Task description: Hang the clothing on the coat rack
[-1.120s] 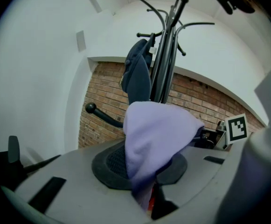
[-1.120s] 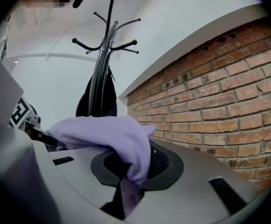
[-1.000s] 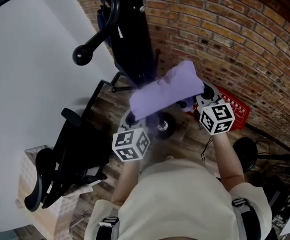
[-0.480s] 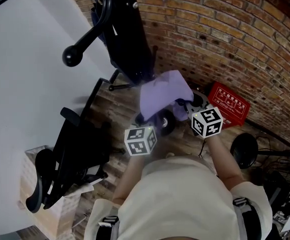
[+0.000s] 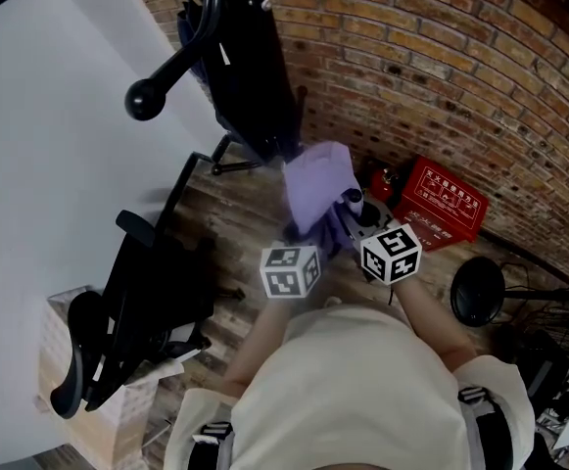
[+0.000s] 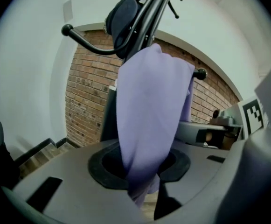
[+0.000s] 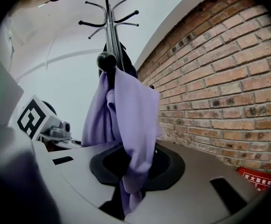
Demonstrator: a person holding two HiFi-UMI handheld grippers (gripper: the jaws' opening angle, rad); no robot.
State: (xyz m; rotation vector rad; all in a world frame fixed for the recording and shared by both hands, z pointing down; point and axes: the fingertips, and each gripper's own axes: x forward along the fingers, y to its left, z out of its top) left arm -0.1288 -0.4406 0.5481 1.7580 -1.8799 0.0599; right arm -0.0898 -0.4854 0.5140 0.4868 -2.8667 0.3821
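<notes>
Brick wall [image 5: 460, 86] closes the far right and a white wall the left, leaving a strip of wooden floor [image 5: 235, 204]. On the coat rack [image 7: 108, 27], the lavender garment [image 5: 318, 184] drapes from a knobbed hook [image 7: 106, 59]. The left gripper [image 6: 147, 202] and right gripper [image 7: 126, 204] are both opening, and the hem lies loose between their jaws.

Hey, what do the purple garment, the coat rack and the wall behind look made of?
Purple garment: soft matte fabric, perhaps fleece; it drapes in loose folds.
Coat rack: likely dark painted metal; thin curved hooks.
Wall: red brick, pale mortar lines.
</notes>
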